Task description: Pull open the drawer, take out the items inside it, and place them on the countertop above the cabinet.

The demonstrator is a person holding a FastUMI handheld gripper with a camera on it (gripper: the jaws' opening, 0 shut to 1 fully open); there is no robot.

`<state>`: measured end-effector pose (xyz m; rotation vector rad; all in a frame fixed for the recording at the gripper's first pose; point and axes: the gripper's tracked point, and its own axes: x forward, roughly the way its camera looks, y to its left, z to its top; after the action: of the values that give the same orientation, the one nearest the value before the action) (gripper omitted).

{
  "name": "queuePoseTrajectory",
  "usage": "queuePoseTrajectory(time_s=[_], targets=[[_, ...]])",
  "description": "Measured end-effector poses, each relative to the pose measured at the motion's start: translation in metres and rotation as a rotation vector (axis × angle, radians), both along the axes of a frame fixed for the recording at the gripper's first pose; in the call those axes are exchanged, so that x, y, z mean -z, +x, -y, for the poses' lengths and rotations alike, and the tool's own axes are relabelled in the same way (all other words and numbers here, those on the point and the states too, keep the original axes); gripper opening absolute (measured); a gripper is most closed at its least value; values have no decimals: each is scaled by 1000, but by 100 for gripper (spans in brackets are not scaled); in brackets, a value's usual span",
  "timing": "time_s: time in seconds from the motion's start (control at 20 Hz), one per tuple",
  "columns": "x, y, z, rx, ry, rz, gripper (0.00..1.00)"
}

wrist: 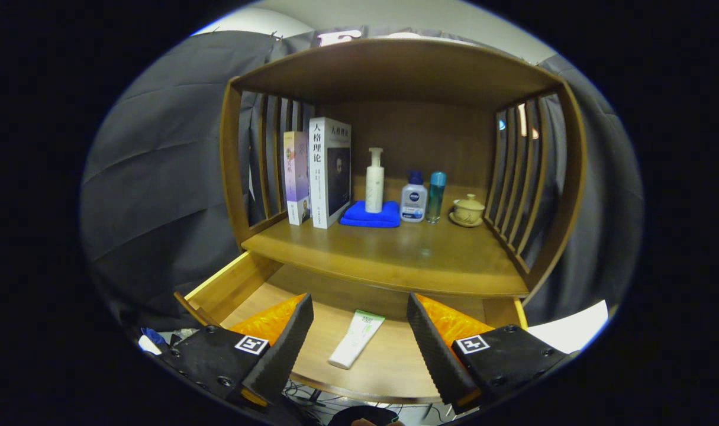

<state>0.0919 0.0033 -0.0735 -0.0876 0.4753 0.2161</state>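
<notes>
Drawer (241, 284) stood pulled open; tube (355, 339) lay flat on its floor, between spread fingers of gripper (359, 331), jaws released, gripping nothing; tube's long axis ran roughly along fingers, slightly slanted; countertop (395, 254) just above.

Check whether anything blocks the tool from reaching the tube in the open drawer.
Nothing visible does. The tube lies alone on the drawer floor, between and just ahead of the open tool's fingers. The countertop edge overhangs the drawer's back, beyond the tube, not over it.
</notes>
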Motion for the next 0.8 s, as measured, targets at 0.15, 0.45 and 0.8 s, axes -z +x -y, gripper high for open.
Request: queuePoseTrajectory(time_s=[0.15,0.45,0.8], targets=[[29,13,-10,-34,9,-145,99],[66,29,-14,-69,-61,-290,99],[106,32,-23,-120,-41,-554,99]])
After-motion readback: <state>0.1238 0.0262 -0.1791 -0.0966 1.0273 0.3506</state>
